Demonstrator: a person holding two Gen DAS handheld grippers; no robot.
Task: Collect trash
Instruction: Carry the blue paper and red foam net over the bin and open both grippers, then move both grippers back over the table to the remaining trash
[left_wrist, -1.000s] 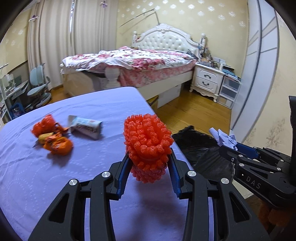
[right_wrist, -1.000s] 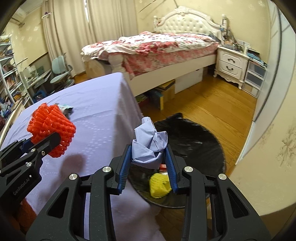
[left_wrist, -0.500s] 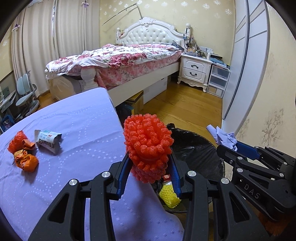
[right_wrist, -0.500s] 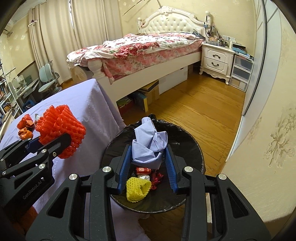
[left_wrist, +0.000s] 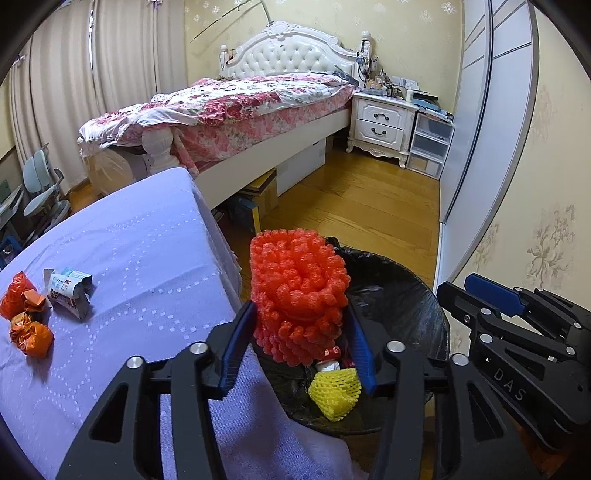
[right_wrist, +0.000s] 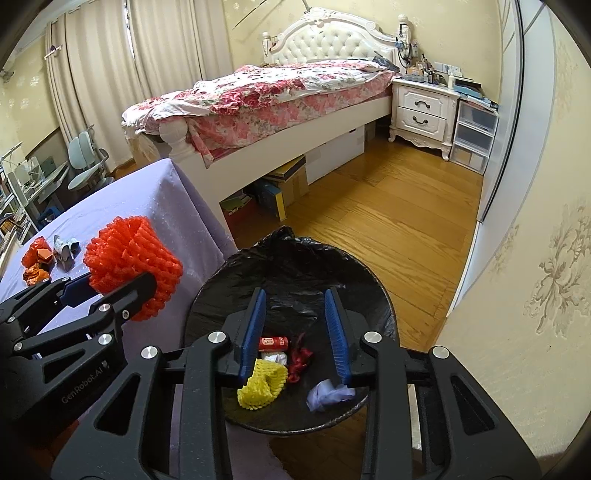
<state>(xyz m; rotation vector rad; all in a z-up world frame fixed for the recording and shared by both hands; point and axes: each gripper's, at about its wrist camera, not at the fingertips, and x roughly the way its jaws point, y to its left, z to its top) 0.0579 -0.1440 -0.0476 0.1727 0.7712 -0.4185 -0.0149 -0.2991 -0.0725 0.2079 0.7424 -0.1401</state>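
The left hand-held gripper (left_wrist: 299, 343) is seen over the near edge of the bin (left_wrist: 402, 291). The red foam net (left_wrist: 297, 295) stands between its blue pads. The jaws are opening, and the net looks loose between them, with a small gap seen on the right side. In the right wrist view the net (right_wrist: 133, 264) is seen sticking up from the left hand-held gripper (right_wrist: 122, 288), beside the bin (right_wrist: 288, 258).

The right hand-held gripper (right_wrist: 295, 332) is held right above the bin. Nothing is seen between its blue pads, though the jaws are closing a little. A crumpled pale purple paper (right_wrist: 327, 395) lies inside the bin, just under the right pad.

The bin is lined with a black bag. A yellow foam net (right_wrist: 262, 384), a small red pack (right_wrist: 273, 343), a white scrap and a bit of red string are seen at the bottom.

The bench (left_wrist: 140, 266) is covered with a purple cloth and stands just beside the bin. More trash is left on it, well away from the bin: some orange wrappers (left_wrist: 27, 321) and a crumpled silver packet (left_wrist: 68, 291) next to them.

A bed (left_wrist: 236, 107) with a flowery cover and a white nightstand (left_wrist: 384, 122) are seen far behind, on a wooden floor.
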